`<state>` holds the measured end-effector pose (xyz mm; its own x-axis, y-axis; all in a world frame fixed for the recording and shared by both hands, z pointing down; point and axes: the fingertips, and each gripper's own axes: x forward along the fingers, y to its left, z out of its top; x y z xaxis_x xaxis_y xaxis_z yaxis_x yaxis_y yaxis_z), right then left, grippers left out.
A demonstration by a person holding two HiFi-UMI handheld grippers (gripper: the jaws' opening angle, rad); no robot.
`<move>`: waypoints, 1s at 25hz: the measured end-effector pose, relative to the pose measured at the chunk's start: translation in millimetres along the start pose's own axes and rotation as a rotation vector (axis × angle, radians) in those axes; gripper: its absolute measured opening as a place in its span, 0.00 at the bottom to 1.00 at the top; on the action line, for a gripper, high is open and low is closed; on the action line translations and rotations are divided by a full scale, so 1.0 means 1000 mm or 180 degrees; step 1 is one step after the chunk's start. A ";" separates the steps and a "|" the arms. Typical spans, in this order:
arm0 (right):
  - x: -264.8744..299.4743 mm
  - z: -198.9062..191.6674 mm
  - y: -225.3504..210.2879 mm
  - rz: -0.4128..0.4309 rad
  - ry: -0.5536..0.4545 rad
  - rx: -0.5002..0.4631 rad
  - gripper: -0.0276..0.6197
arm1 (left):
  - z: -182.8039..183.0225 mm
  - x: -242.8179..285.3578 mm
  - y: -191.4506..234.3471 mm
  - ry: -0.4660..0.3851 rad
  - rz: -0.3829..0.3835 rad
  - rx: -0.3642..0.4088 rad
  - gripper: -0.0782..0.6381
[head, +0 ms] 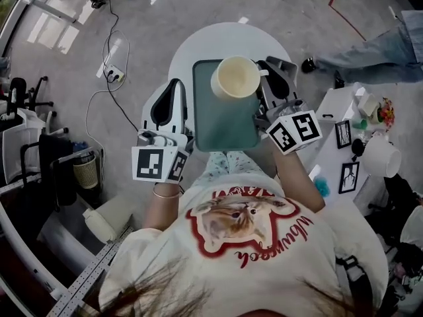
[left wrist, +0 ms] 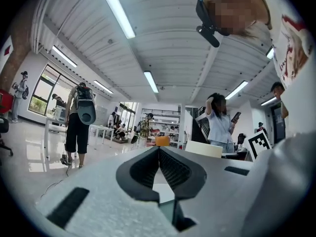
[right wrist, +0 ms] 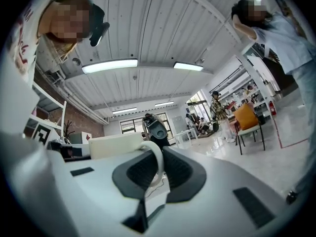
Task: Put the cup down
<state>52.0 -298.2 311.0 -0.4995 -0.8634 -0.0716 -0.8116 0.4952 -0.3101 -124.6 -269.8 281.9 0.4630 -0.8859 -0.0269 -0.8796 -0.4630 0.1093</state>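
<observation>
A cream cup (head: 234, 78) hangs over the far end of a green tray (head: 225, 127) that lies on a round white table (head: 198, 45). My right gripper (head: 267, 75) is shut on the cup's handle (right wrist: 157, 163), which curves between the dark pads in the right gripper view, with the cup's body (right wrist: 116, 144) just to the left. My left gripper (head: 173, 86) is beside the tray's left edge, jaws pointing away from me. Its pads (left wrist: 173, 169) meet at the tip with nothing between them.
A cable and power strip (head: 114, 76) lie on the floor at far left. A small white side table (head: 334, 111) with picture frames and small objects stands to the right. A person's legs (head: 370, 48) are at upper right. Other people (left wrist: 77, 125) stand in the room.
</observation>
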 end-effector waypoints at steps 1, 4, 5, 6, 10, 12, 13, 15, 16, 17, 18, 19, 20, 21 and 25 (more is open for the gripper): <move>0.001 -0.005 -0.003 -0.0013 0.0012 -0.0018 0.11 | -0.002 -0.002 0.002 0.0010 0.0020 -0.0001 0.13; 0.006 -0.021 -0.009 -0.0036 0.0059 -0.0052 0.11 | -0.010 -0.004 0.005 0.0054 0.0055 -0.0016 0.13; 0.009 -0.026 -0.010 -0.0038 0.0077 -0.0056 0.11 | -0.013 -0.005 0.006 0.0071 0.0061 -0.0025 0.13; 0.011 -0.031 -0.012 -0.0033 0.0094 -0.0057 0.11 | -0.017 -0.005 0.006 0.0091 0.0065 -0.0033 0.13; 0.020 -0.054 -0.011 0.0004 0.0188 -0.0153 0.11 | -0.031 -0.011 0.006 0.0182 0.0080 -0.0058 0.13; 0.025 -0.065 -0.012 0.0013 0.0227 -0.0181 0.11 | -0.036 -0.012 0.009 0.0192 0.0100 -0.0076 0.13; 0.026 -0.070 -0.013 0.0014 0.0241 -0.0176 0.11 | -0.038 -0.013 0.010 0.0196 0.0115 -0.0085 0.13; 0.028 -0.079 -0.014 0.0011 0.0269 -0.0156 0.11 | -0.041 -0.017 0.013 0.0210 0.0145 -0.0090 0.13; 0.029 -0.084 -0.014 0.0010 0.0286 -0.0149 0.11 | -0.043 -0.019 0.015 0.0220 0.0157 -0.0091 0.13; 0.030 -0.089 -0.013 0.0010 0.0303 -0.0146 0.11 | -0.044 -0.022 0.017 0.0229 0.0169 -0.0093 0.13; 0.032 -0.093 -0.012 0.0011 0.0318 -0.0147 0.11 | -0.045 -0.024 0.020 0.0234 0.0181 -0.0096 0.13; 0.034 -0.097 -0.011 0.0011 0.0329 -0.0149 0.11 | -0.046 -0.026 0.022 0.0238 0.0191 -0.0098 0.13; 0.037 -0.101 -0.011 0.0010 0.0338 -0.0153 0.11 | -0.048 -0.027 0.025 0.0242 0.0200 -0.0102 0.13; 0.039 -0.104 -0.012 0.0008 0.0345 -0.0156 0.11 | -0.050 -0.028 0.026 0.0249 0.0205 -0.0106 0.13; 0.042 -0.119 -0.017 0.0000 0.0405 -0.0162 0.11 | -0.062 -0.030 0.026 0.0325 0.0209 -0.0137 0.13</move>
<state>8.9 -331.3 425.9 -0.5313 -0.8457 0.0502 -0.8243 0.5023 -0.2612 -154.9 -253.3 347.2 0.4152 -0.9060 0.0827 -0.9039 -0.4006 0.1500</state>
